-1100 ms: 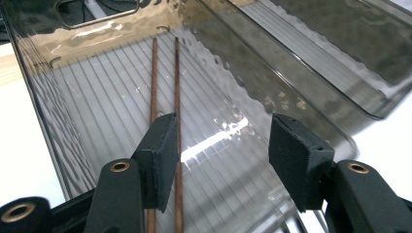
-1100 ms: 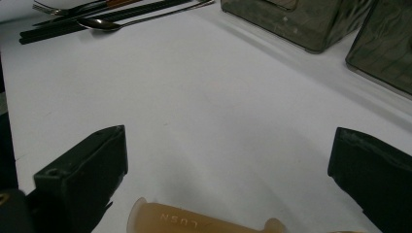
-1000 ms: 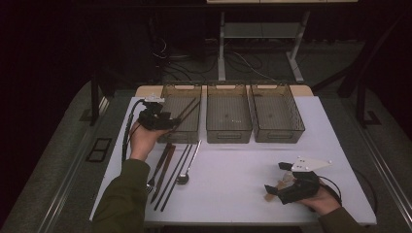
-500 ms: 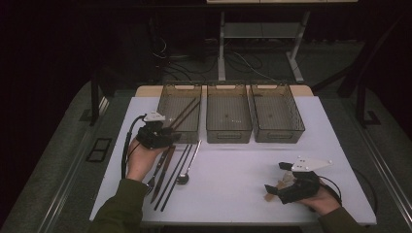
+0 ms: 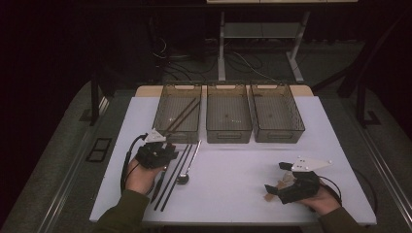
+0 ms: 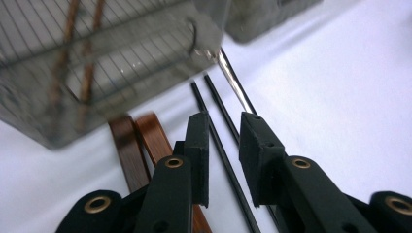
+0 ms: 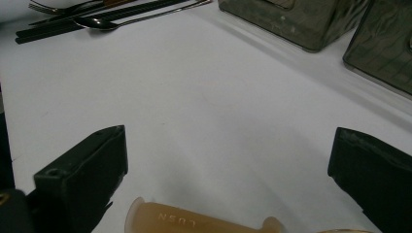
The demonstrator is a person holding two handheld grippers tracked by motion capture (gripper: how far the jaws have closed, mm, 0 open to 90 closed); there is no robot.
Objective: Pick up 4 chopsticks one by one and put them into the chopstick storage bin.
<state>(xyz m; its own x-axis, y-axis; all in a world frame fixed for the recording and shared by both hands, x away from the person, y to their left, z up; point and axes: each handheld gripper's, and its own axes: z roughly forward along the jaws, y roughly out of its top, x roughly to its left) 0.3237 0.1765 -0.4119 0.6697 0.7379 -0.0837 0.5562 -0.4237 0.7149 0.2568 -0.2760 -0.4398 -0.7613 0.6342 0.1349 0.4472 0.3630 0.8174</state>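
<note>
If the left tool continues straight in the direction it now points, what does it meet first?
Probably the thin black chopstick lying between its narrowing jaws, then the smoky transparent plastic bin beyond; depth is uncertain.

Olive-green sleeves, black left tool (image 5: 171,151) with brass-ringed screw holes, trailing black cable

The table (image 5: 243,194) has a smooth, matt white top. The bins (image 5: 228,119) are smoky translucent plastic with a fine grid pattern. The spoon (image 5: 187,167) is glossy metal, the chopsticks (image 6: 221,141) matt black, and the left gripper (image 6: 223,145) has matt black pads.
</note>
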